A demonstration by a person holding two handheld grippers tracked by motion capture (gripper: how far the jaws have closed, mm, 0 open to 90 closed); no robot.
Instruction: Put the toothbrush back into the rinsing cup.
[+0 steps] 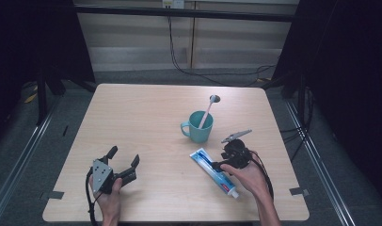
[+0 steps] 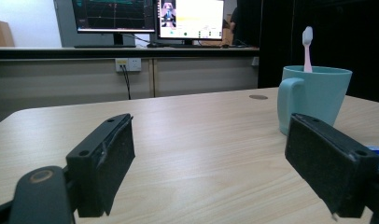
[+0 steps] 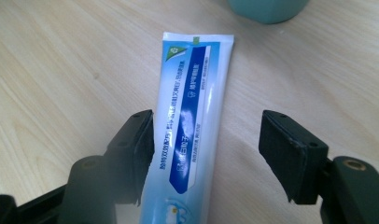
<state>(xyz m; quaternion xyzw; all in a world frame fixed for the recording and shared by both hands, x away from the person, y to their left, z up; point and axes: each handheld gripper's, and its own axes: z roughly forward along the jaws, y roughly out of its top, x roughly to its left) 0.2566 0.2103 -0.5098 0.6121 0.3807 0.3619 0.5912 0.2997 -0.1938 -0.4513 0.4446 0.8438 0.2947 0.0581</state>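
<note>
As right tongs [image 3: 206,154] straddle toothpaste tube [image 3: 192,116], teal mug [image 1: 198,127] just beyond, toothbrush [image 1: 207,112] inside

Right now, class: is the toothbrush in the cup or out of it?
In. The toothbrush stands in the cup, leaning on its rim, head up above it; the left gripper view shows the head poking out.

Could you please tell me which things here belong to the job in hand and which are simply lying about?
In the job:
toothpaste tube, lying flat on the table between the open jaws of the right gripper

Lying about:
teal mug
pink toothbrush, standing in the mug
left gripper, open, holding nothing
</note>
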